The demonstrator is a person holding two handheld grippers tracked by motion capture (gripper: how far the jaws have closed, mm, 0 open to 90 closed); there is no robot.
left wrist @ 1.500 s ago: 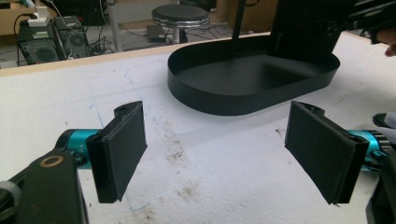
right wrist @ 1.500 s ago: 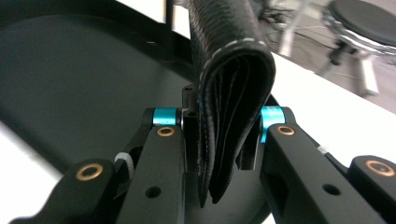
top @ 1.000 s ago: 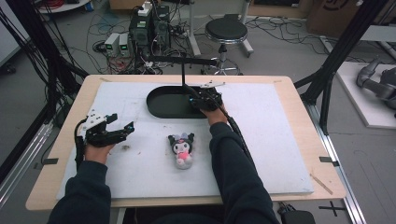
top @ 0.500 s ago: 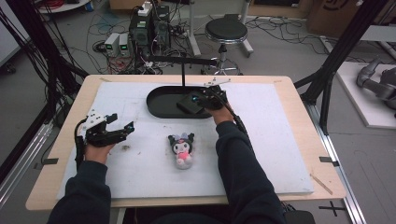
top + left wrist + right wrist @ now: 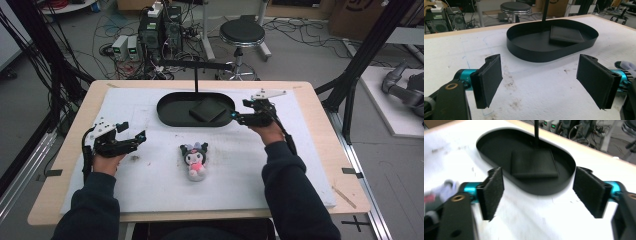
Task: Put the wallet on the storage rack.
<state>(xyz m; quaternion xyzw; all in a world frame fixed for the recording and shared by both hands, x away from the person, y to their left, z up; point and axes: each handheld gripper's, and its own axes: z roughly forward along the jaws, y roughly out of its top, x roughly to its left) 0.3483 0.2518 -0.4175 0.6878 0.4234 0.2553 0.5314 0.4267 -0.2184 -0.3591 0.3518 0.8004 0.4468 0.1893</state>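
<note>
A black oval tray (image 5: 170,114) stands at the back middle of the white mat, with a flat black square pad (image 5: 207,110) lying in its right half. My right gripper (image 5: 240,112) hovers just right of the tray, pointing at it. Its jaws have just been opening and stand wide with nothing between them. In the right gripper view (image 5: 537,195) the tray (image 5: 541,188) and pad (image 5: 534,163) lie ahead. My left gripper (image 5: 132,131) rests open at the mat's left (image 5: 541,75), facing the tray (image 5: 536,53). A small black, white and pink plush toy (image 5: 195,159) lies mid-mat.
A thin black post with a crossbar (image 5: 196,75) rises from the back of the tray. The white mat (image 5: 300,165) covers most of the wooden table (image 5: 345,195). A stool (image 5: 242,32) and computer boxes (image 5: 160,30) stand on the floor behind.
My right gripper has drawn back to the right from above the tray and its jaws have spread. The black pad now lies uncovered in the tray. The left gripper has stayed put.
</note>
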